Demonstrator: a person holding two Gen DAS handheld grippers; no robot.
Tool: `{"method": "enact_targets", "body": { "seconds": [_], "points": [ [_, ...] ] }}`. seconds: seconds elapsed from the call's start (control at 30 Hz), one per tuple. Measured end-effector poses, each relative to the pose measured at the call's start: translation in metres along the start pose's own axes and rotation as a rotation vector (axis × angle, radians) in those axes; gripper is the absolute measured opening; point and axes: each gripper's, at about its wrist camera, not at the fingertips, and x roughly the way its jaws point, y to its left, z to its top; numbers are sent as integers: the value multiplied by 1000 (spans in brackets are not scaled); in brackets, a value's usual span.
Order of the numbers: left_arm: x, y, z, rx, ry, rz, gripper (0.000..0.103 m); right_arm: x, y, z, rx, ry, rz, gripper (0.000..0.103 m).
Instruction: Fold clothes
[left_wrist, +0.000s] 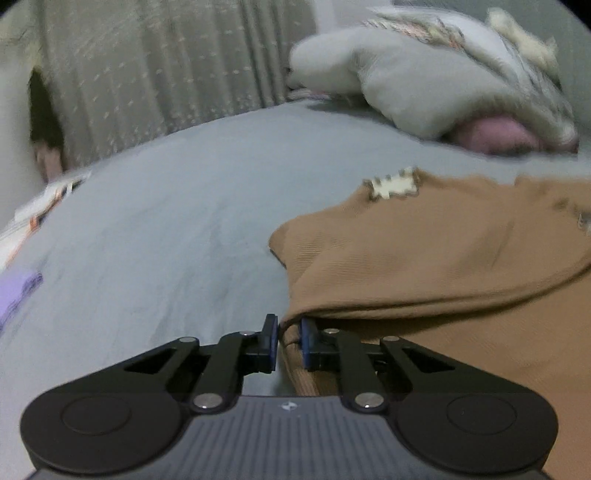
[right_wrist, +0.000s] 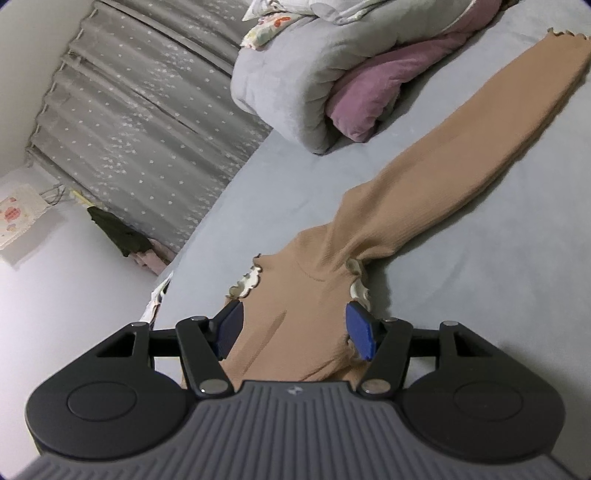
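A tan ribbed top (right_wrist: 314, 295) with a cream frilled collar (right_wrist: 247, 282) lies on the grey-blue bed sheet (right_wrist: 461, 295), its body toward the near edge of the bed and one long sleeve (right_wrist: 461, 147) stretched flat toward the far side, ending in a wavy cuff. In the left wrist view the same garment (left_wrist: 424, 251) is doubled over on itself, a rounded fold running above a lower layer, and a patch of cream trim (left_wrist: 393, 183) shows at its far edge.

The left gripper (left_wrist: 289, 341) has its blue pads nearly together, with a thin edge of the tan cloth between them; the picture is soft there, so it looks pinched, though I cannot be sure how firmly. The right gripper (right_wrist: 294, 326) stands wide open over the chest of the top, one pad at either side of the fabric, just below the collar frills; neither pad clearly presses the cloth.

Beyond the sleeve, toward the far edge of the bed, sits a rolled grey quilt (right_wrist: 295, 81) with a mauve blanket (right_wrist: 373, 96) tucked into it and a floral cloth (right_wrist: 269, 26) on top. A grey curtain with small white flecks (right_wrist: 147, 103) hangs along the bed's side. Beside that edge lie a dark garment (right_wrist: 114, 230) on the pale floor and a printed paper (right_wrist: 16, 218).
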Motion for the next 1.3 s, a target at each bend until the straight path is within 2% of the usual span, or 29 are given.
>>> {"method": "enact_targets", "body": {
  "seconds": [0.1,0.23,0.37,0.4,0.5,0.57,0.6,0.67,0.73,0.8,0.9,0.97,1.0,1.07,1.1,1.17,1.23,1.3],
  "points": [
    [-3,11,-4,-29,-3,-22,14,3,2,-2,-16,13,-16,63],
    [-11,29,-8,-60,16,64,14,1,5,0,-34,5,-8,63],
    [-18,43,-4,-128,11,57,14,1,12,0,-62,-14,48,63],
    [-22,41,1,-119,-4,50,14,4,20,-2,-98,-8,99,63],
    [-26,26,14,-118,-43,-5,17,19,25,-10,-137,49,118,65],
    [-25,8,27,-126,-63,-61,22,30,21,-15,-127,98,64,65],
    [-22,-2,33,-126,-61,-82,25,44,8,-21,-100,156,-59,62],
    [-11,-25,42,-111,-55,-124,33,42,-2,-21,-57,134,-29,62],
    [4,-40,44,-89,-20,-131,38,34,1,-14,-49,112,-17,64],
    [38,-42,38,-118,121,-58,35,21,4,-1,-77,61,6,69],
    [39,-22,32,-226,104,-104,35,-1,-7,22,-61,-25,15,77],
    [26,-10,34,-278,98,-113,37,-30,-51,56,63,-158,-85,77],
    [17,-6,36,-285,92,-93,41,-43,-73,70,120,-226,-140,77],
    [-3,2,35,-290,74,-45,71,-65,-114,93,225,-341,-219,77],
    [-15,6,33,-292,61,-32,75,-74,-133,102,272,-389,-242,77],
    [-35,13,25,-301,44,-27,77,-87,-166,117,331,-469,-278,77],
    [-48,21,15,-314,42,-8,77,-87,-182,125,331,-501,-273,76],
    [-52,31,7,-336,58,52,78,-75,-185,135,263,-500,-318,76]
  ]
}}
